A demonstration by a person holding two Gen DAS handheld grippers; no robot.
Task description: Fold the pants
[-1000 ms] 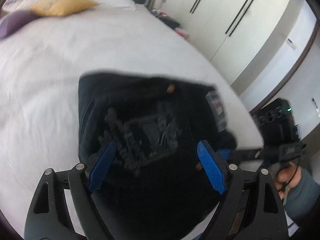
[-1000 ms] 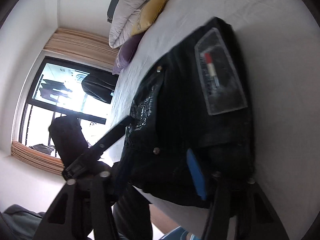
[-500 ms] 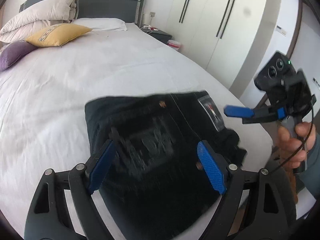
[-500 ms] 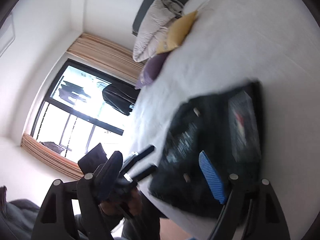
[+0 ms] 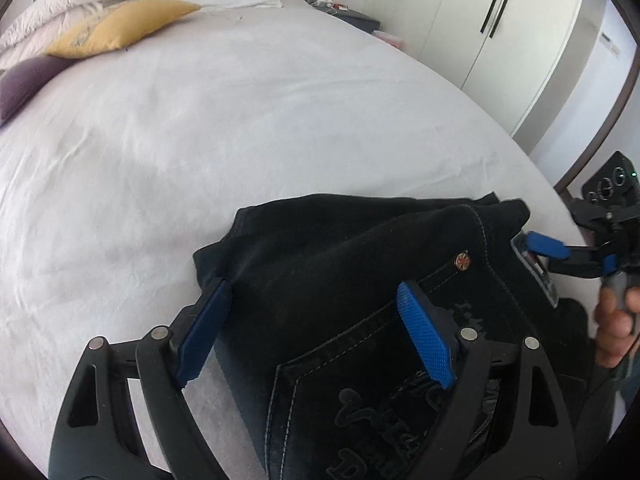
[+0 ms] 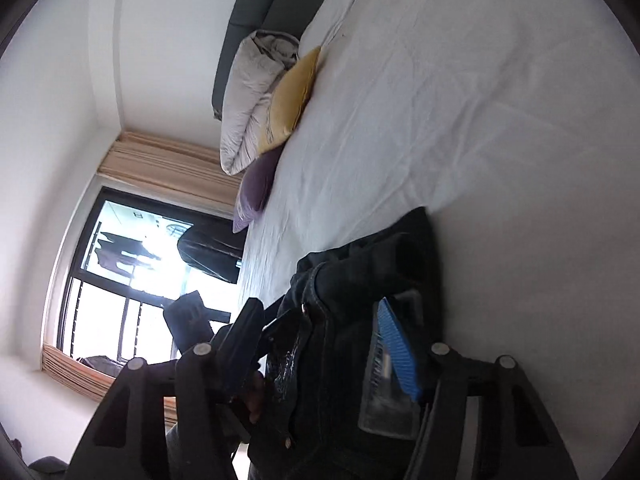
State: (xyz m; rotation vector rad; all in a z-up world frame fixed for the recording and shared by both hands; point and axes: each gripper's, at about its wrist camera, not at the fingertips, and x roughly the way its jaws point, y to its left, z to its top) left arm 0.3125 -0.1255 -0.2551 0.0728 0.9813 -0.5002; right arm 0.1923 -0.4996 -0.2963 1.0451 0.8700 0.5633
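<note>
Black pants (image 5: 360, 272) partly behind fingers (image 5: 426, 344)

Matt black denim with pale stitching is seen on the pants (image 5: 360, 264); the bed sheet (image 5: 240, 120) is smooth white cloth.

Beyond my pants (image 5: 360, 264), bare white sheet (image 5: 240, 120) runs far and left; pillows (image 5: 116, 28) block the far-left corner, wardrobe doors (image 5: 480, 28) stand right.

A white-sheeted bed (image 5: 240, 120) with a yellow cushion (image 5: 120, 28), white wardrobes (image 5: 480, 32) and a bright window (image 6: 132, 280)
</note>
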